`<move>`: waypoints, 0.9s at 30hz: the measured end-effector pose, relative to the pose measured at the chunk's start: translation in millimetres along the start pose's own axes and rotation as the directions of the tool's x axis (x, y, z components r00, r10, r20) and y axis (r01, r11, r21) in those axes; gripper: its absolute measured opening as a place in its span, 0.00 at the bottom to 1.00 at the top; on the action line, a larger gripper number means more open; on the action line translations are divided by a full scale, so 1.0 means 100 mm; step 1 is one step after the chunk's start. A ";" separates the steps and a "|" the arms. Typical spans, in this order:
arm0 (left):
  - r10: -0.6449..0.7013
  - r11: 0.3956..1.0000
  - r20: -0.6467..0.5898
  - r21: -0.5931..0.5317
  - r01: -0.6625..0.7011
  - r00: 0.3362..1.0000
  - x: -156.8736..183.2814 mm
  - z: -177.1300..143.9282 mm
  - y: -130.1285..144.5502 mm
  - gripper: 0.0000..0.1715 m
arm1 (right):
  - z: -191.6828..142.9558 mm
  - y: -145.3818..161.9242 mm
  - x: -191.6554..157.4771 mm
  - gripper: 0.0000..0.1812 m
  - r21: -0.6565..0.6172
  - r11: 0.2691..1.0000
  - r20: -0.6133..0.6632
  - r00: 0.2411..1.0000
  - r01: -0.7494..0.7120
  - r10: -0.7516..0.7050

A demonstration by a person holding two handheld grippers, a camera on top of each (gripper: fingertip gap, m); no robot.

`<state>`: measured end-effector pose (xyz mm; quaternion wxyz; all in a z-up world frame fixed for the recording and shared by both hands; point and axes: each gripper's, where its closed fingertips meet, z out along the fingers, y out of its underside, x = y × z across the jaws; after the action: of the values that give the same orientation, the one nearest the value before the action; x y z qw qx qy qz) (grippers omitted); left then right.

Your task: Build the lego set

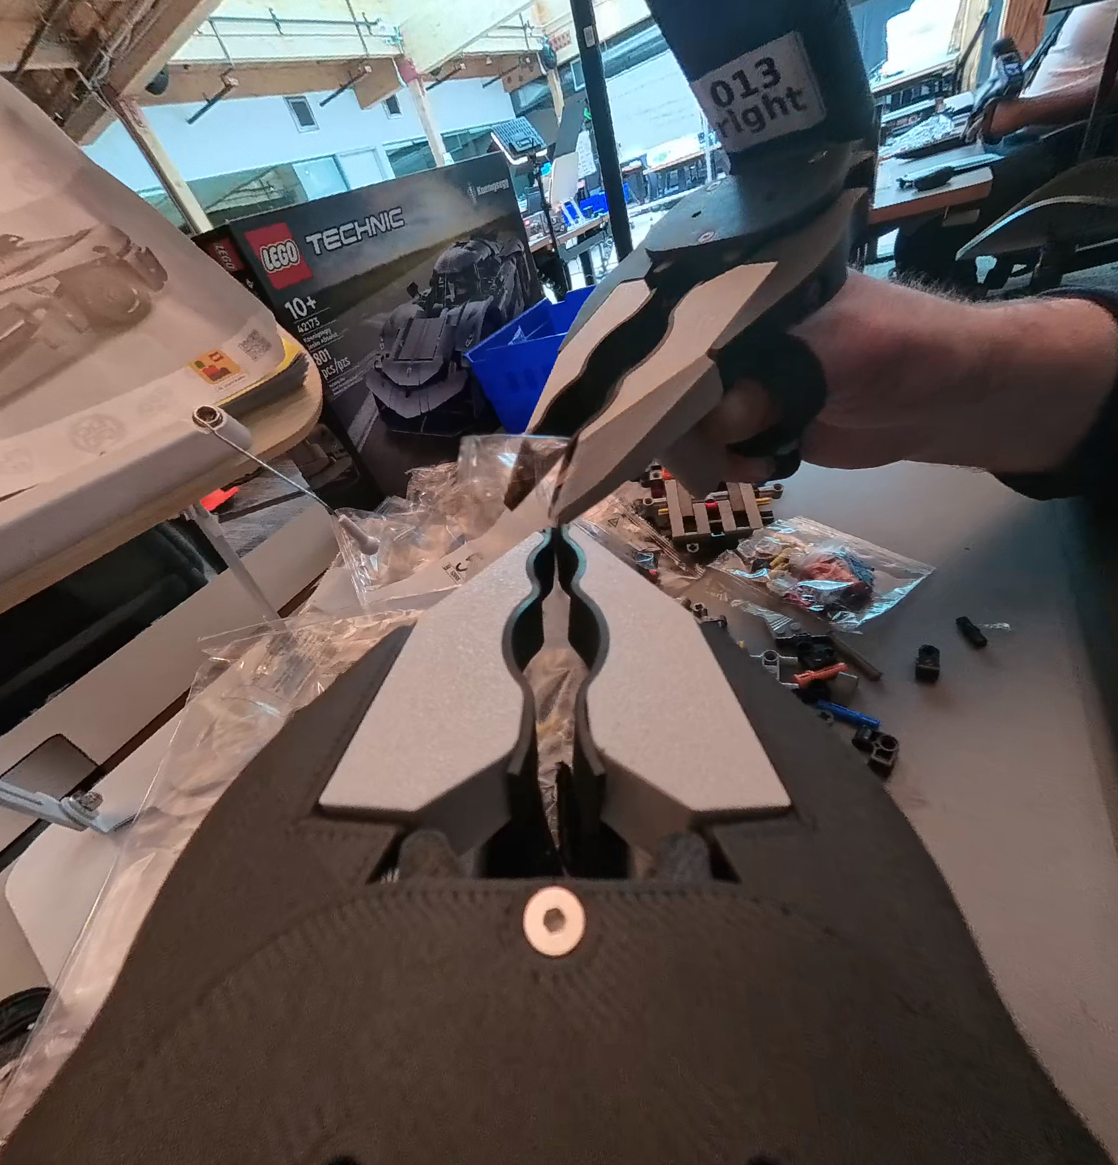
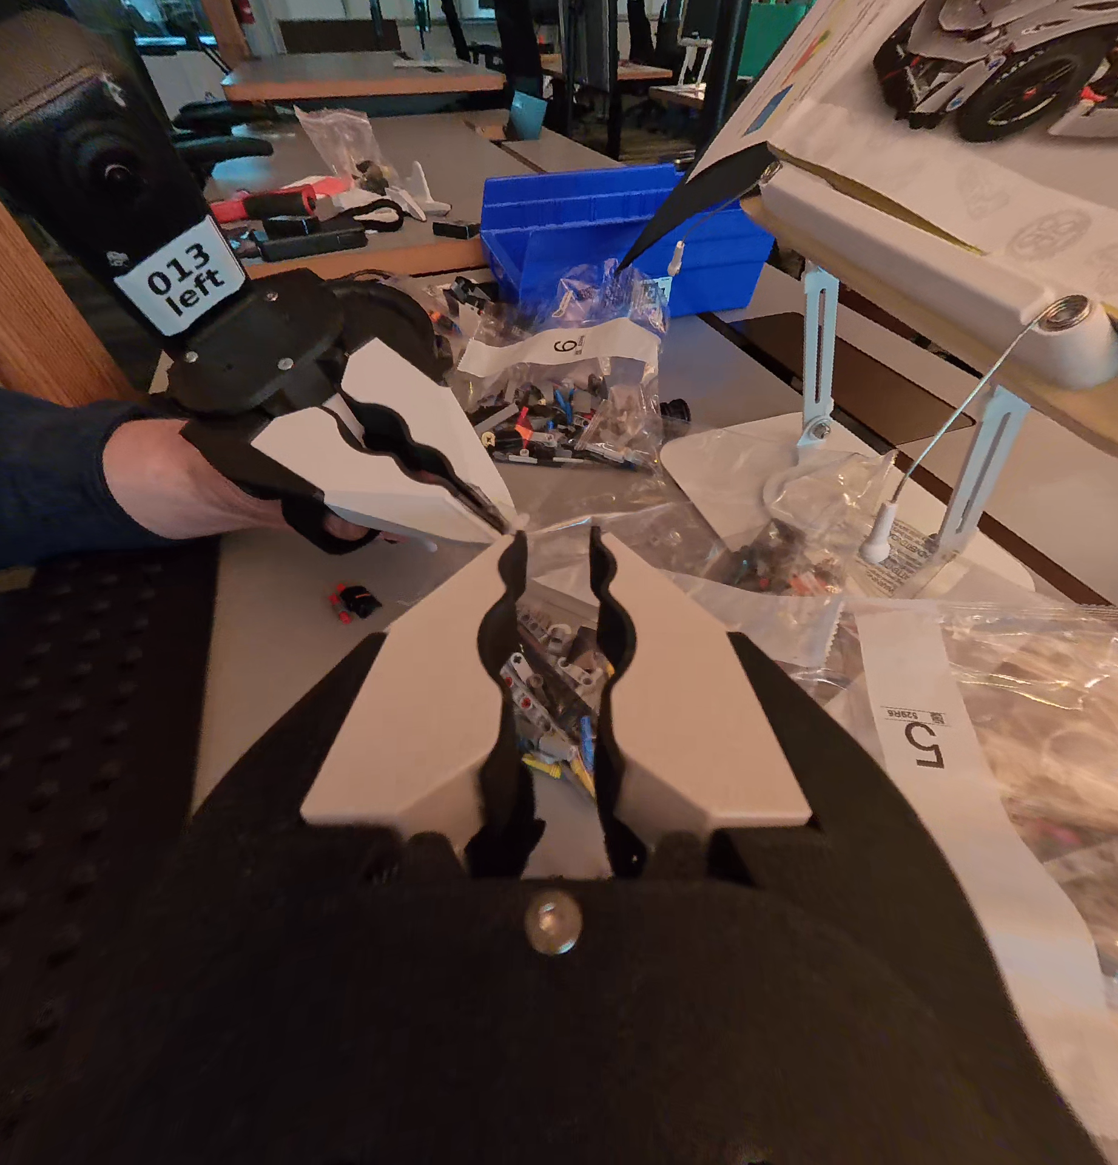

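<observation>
Clear bag of lego pieces (image 2: 556,693) stretched between two hand-held grippers over a grey table (image 2: 279,630).

Left gripper (image 2: 512,526): clenched on one corner of the bag, tips pressed together on the plastic. Right gripper (image 2: 559,542): released, jaws standing apart on either side of the bag's upper edge, tips almost touching those of the left gripper; grey, black, blue and yellow pieces visible through the plastic between its fingers. Behind the bag: a second bag with a white numbered strip (image 2: 562,391), then a blue bin (image 2: 575,214). Right of the bag, in the left wrist view: a partly built grey assembly (image 1: 714,510) and loose pieces (image 1: 814,668). Beside the bag: an instruction booklet (image 2: 922,189) on a raised stand.
</observation>
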<state>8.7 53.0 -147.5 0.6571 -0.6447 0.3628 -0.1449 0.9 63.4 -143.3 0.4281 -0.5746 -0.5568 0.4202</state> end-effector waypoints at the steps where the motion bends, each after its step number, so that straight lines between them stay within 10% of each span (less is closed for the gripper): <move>1: 0.009 1.000 0.003 -0.006 -0.009 1.000 0.00 0.00 0.01 0.00 | 0.00 0.01 0.00 0.07 -0.005 1.000 -0.003 1.000 0.009 -0.009; 27: -0.007 1.000 -0.003 -0.005 0.007 1.000 0.00 0.00 0.01 0.00 | -0.06 -0.06 0.03 0.06 0.036 0.999 -0.004 1.000 -0.017 0.017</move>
<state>8.5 53.5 -148.8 0.6546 -0.6473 0.3618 -0.1471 5.1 66.2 -135.6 0.4358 -0.5725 -0.5434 0.4325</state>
